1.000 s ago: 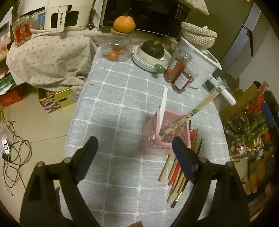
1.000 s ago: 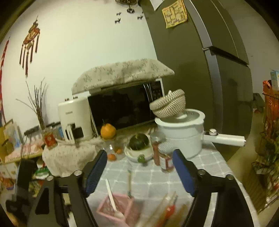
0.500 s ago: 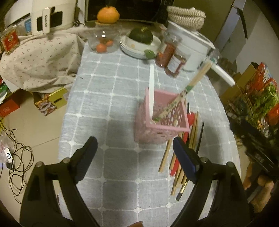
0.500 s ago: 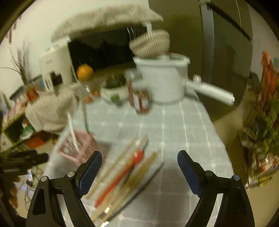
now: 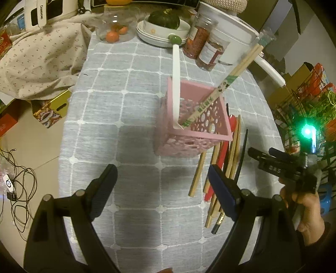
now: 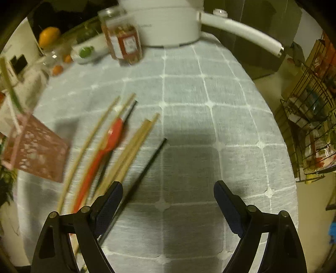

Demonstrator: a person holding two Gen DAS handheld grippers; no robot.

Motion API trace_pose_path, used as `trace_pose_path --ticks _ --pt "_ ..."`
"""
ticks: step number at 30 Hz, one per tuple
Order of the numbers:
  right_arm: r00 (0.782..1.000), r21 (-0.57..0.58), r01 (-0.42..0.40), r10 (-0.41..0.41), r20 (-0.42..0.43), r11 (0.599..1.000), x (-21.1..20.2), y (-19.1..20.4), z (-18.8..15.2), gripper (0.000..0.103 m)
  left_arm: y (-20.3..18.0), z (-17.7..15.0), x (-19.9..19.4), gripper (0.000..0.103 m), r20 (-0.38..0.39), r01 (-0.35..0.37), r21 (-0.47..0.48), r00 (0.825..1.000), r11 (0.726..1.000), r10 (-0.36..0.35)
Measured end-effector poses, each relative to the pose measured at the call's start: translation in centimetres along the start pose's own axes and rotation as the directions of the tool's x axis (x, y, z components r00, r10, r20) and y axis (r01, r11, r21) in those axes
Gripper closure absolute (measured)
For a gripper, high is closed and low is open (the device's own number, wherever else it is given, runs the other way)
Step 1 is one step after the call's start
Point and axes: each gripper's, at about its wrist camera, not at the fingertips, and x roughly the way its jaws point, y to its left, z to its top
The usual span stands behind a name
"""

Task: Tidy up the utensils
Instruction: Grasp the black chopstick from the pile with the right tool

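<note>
one "changhong" logo, white appliance [image 5: 48, 10]

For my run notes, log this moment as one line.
left gripper: open, empty | right gripper: open, empty, jaws just widened | pink basket: spoon, chopsticks inside | loose utensils: on tablecloth

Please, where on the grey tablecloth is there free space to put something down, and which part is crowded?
Free patches: the tablecloth left of the pink basket, up to the table's edge, and the stretch right of the loose black chopstick in the right wrist view. Crowded: the chopstick pile beside the basket, and the far end with jars, plates and white pot.
</note>
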Motion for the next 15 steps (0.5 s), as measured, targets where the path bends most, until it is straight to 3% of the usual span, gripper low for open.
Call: trace_pose_path --ticks 12,15 --pt "0.998 -0.031 0.022 -0.024 -0.06 0.999 2.9 1.1 0.0 0.014 -0.1 -0.2 0.0 0.015 -0.012 0.03 0.008 0.999 1.0 -0.03" --pt "0.997 -0.032 0.015 -0.017 -0.071 0.999 2.8 1.2 0.0 0.02 -0.2 -0.3 -0.1 0.015 -0.013 0.029 0.016 0.999 0.999 -0.029"
